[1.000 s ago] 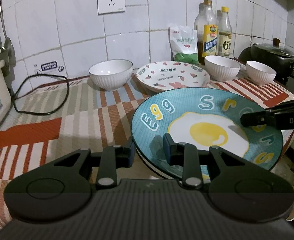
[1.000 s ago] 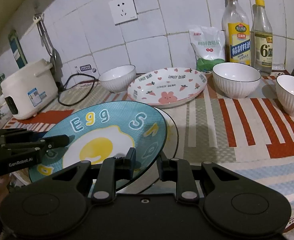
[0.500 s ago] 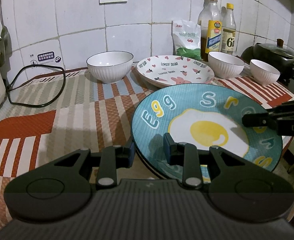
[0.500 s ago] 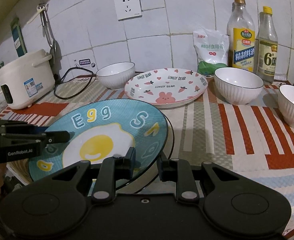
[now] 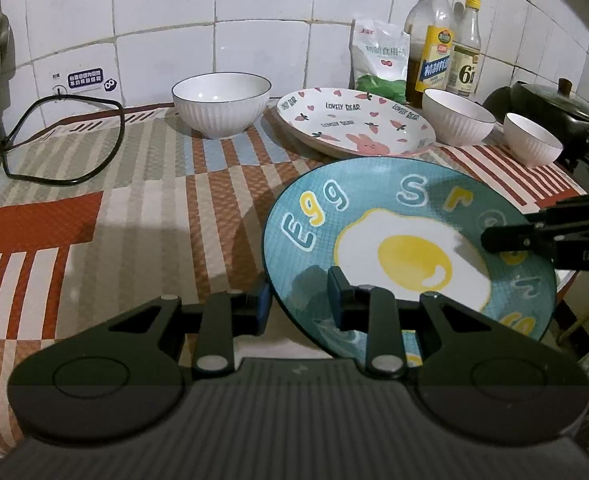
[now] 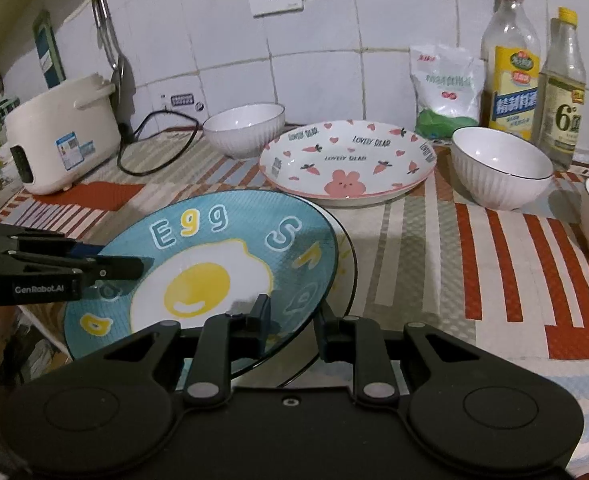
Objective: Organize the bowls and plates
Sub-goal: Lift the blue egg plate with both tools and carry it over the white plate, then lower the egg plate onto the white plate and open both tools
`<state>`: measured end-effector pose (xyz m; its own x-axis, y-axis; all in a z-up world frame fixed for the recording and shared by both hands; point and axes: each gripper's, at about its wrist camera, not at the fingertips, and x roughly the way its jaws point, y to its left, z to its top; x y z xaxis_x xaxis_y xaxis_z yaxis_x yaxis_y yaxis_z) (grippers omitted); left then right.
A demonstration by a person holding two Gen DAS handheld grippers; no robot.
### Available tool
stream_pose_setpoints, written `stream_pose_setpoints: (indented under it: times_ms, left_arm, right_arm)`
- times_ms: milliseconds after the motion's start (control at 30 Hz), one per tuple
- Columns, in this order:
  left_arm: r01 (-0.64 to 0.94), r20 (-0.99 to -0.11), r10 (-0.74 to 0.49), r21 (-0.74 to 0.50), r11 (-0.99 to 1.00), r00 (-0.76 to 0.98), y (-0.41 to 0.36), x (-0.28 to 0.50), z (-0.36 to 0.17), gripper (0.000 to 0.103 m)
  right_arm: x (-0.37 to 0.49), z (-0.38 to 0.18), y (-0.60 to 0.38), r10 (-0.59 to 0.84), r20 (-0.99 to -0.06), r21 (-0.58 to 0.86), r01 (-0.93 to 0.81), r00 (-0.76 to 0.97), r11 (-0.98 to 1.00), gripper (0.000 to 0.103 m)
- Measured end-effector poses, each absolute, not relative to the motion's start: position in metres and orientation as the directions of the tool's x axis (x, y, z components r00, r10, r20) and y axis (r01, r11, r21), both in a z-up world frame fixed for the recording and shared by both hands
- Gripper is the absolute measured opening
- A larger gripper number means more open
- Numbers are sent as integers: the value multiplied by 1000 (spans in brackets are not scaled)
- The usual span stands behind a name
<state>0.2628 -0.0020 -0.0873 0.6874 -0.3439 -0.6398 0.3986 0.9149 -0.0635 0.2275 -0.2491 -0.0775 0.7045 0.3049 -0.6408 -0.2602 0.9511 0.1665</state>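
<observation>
Left wrist: teal fried-egg plate (image 5: 374,208).

Both views are dim and slightly grainy, lit from overhead — the white wall tiles (image 5: 262,48) catch most of the light and look pale grey-blue. A broad soft shadow falls across the striped surface (image 5: 142,240) left of the blue egg plate (image 5: 374,200), and the left tool (image 5: 299,305) casts a dark patch on that plate's near rim. The bowls (image 6: 498,168) throw short shadows to their right. Fisheye distortion bends the tile lines and darkens the corners of the right wrist view. The black tool bodies at the bottom show little detail; distant labels stay readable — no motion blur shows.
</observation>
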Motion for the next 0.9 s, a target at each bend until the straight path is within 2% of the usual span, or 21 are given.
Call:
stream_pose_setpoints:
  times_ms: [367,600,733,900]
  left_arm:
    - [392,-650,-348,-83,916,676,-1,266,-85,28]
    - [389,-659,-378,-139,911,650,7,271,-86,26]
    - [396,-661,-393,-155,905,639,8,273,-88,25]
    - [392,-659,-381,-141,909,648,7,271,-89,23]
  right_arm:
    - [258,-64,-255,368,-773,250,-286,517,925,33]
    - [265,-52,-247,342,-836,210,-325,429,922,35]
    - [263,-44,-239,281,-864,133,-349,418,928,36]
    - [259,-45,-225,145,-873,-49,-378,466,924,36]
